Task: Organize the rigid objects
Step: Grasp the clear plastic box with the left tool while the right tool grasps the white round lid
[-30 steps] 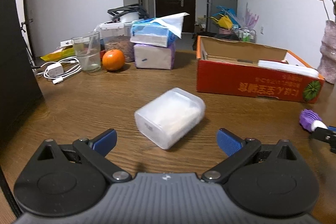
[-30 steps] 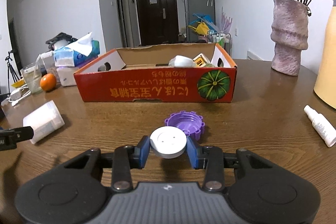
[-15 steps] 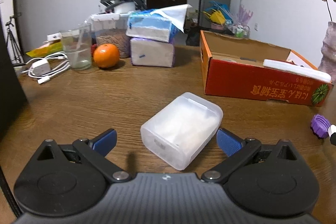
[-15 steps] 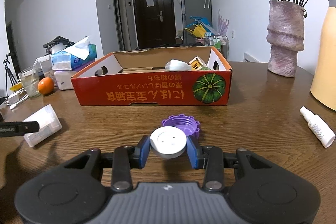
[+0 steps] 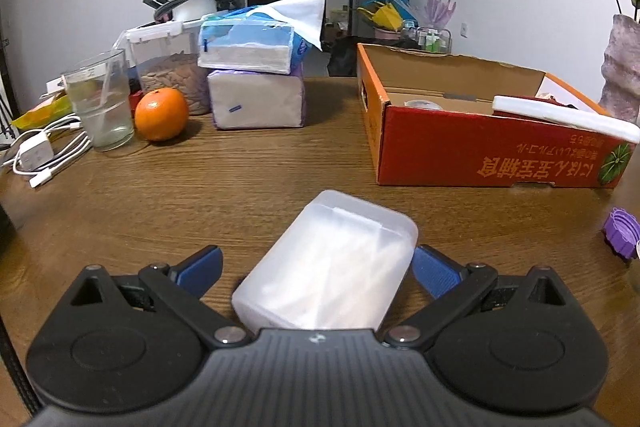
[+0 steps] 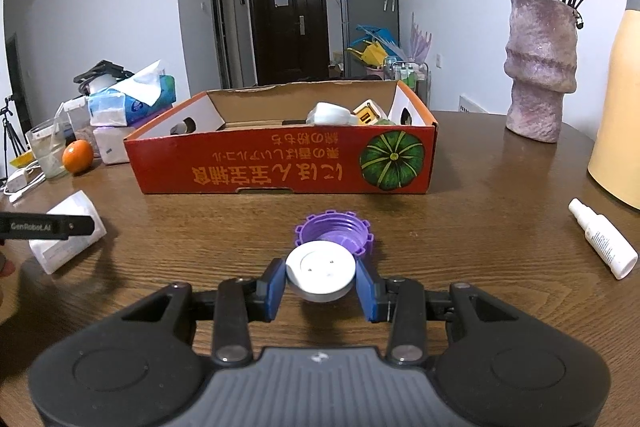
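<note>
A frosted translucent plastic box [image 5: 326, 263] lies tilted on the wooden table, between the wide-apart blue pads of my left gripper [image 5: 316, 267]. The right pad sits at the box's corner and the left pad stands clear of it. From the right wrist view the same box [image 6: 66, 239] lies at the left under the left gripper's finger. My right gripper [image 6: 320, 279] is shut on a round white disc [image 6: 321, 269], held just above the table. A purple ribbed cap [image 6: 334, 233] lies right behind the disc. The red cardboard box [image 6: 280, 167] stands beyond, with several items inside.
At the back left stand a glass [image 5: 100, 99], an orange [image 5: 161, 113], a clear food container [image 5: 166, 67], stacked tissue packs [image 5: 256, 83] and a white charger with cable [image 5: 36, 155]. To the right are a small white spray bottle [image 6: 604, 239], a stone vase [image 6: 540, 75] and a yellow jug [image 6: 618, 107].
My left gripper has moved forward and lower, so the frosted box now lies between its open jaws. The right gripper kept still with the disc.
</note>
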`<action>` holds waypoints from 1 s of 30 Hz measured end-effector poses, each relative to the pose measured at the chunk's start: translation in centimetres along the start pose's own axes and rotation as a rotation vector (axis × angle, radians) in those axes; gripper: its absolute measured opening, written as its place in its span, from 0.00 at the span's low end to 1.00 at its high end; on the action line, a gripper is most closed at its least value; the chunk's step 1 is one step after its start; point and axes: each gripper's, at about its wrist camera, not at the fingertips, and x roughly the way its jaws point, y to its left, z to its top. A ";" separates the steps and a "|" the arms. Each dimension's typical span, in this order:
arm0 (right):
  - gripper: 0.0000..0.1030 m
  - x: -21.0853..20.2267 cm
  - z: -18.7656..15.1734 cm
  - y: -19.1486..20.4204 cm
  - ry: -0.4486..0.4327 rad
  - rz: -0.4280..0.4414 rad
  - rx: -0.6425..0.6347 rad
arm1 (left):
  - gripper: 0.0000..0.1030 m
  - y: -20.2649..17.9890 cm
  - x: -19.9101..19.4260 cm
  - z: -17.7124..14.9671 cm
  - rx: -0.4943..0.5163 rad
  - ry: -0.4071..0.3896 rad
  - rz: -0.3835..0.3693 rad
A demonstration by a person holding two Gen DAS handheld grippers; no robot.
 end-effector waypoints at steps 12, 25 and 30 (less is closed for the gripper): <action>0.36 -0.2 0.1 -0.1 -0.004 0.010 0.001 | 0.69 -1.4 -0.7 -0.8 0.037 -0.004 -0.026; 0.36 -1.1 0.6 -0.3 -0.037 0.045 0.023 | 0.64 -3.9 -4.4 -1.7 -0.008 -0.059 -0.038; 0.36 -1.9 0.8 -0.4 -0.062 0.066 0.032 | 0.64 -4.8 -5.9 -1.7 -0.035 -0.084 -0.044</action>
